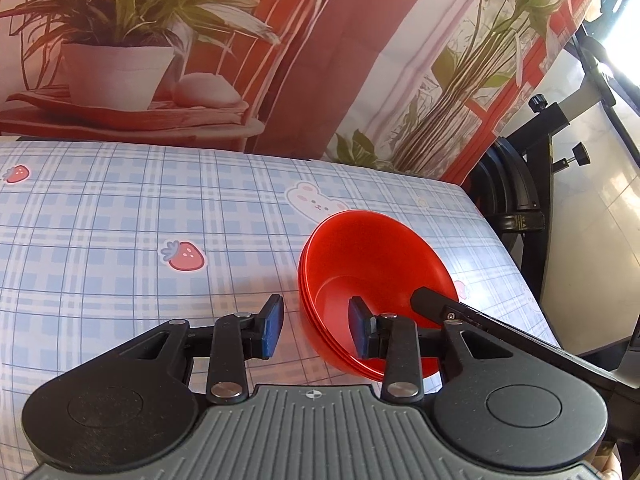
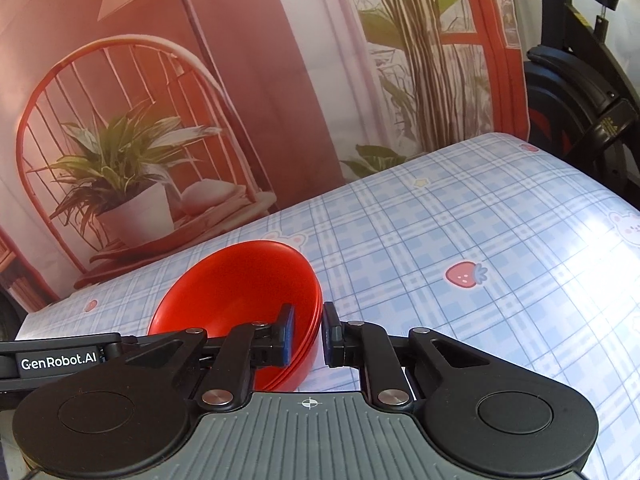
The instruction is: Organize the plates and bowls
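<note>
Left wrist view: nested stack of red bowls [image 1: 360,276] sits on the checked tablecloth [image 1: 120,208], toward the table's right edge, tipped up with its mouth facing the camera. At least three rims show along the near side, so several bowls already sit one inside another. Left gripper [image 1: 316,328] straddles the stack's near wall, one blue pad inside the bowl, the other outside over the cloth. Gap between the pads is clearly wider than the rims, and daylight shows on the outer side, so the tongs stand part-way open and loose around the wall, gripping nothing. Right wrist view: same red bowls [image 2: 240,292] from the other side. Right gripper [image 2: 308,332] has its pads close together, one inside and one outside the rim edge, pinched narrow on the wall of the stack. That pinch looks like what keeps the stack tilted rather than flat on its base. The other tool's black arm [image 2: 60,348] comes in low at the left. Reading: the right tongs carry or steady the stack while the left sits ready as a second hold on the opposite wall; two holds would stop nested bowls from sliding apart. No plates visible in either view. Backdrop is a printed curtain [image 1: 200,60] with plants and a chair; black exercise bike [image 1: 532,168] beyond the table edge.
</note>
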`<control>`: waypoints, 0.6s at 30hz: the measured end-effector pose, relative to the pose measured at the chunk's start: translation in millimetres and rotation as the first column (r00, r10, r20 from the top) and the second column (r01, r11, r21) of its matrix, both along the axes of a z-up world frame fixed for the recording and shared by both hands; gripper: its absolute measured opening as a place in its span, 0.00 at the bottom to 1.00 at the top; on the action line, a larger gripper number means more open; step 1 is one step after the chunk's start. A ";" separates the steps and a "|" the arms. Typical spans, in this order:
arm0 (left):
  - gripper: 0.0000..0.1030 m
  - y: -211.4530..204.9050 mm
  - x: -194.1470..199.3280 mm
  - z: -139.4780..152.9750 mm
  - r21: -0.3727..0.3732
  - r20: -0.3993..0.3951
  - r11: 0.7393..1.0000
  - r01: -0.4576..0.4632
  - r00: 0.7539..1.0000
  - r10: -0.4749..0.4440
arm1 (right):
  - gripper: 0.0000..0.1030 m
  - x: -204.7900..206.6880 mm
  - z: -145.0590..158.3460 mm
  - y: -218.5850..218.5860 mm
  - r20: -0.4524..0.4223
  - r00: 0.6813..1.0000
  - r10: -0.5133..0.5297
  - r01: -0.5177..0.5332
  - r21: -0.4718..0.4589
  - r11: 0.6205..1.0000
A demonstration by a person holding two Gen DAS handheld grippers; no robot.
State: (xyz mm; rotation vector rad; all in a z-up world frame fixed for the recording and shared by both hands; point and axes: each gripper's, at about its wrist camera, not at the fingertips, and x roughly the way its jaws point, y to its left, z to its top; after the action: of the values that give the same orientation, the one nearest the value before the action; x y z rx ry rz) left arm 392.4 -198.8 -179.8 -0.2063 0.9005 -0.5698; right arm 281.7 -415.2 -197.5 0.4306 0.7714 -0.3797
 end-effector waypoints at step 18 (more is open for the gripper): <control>0.20 31.9 -62.9 46.2 0.051 0.106 0.998 0.046 0.993 -0.051 | 0.12 -56.1 43.6 40.6 0.075 0.995 -0.063 0.057 0.080 0.995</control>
State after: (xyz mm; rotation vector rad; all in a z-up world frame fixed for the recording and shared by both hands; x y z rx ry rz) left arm 329.5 -166.8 -133.6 -0.1086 0.8157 -0.5978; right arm 225.6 -374.7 -153.9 0.5393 0.7001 -0.3881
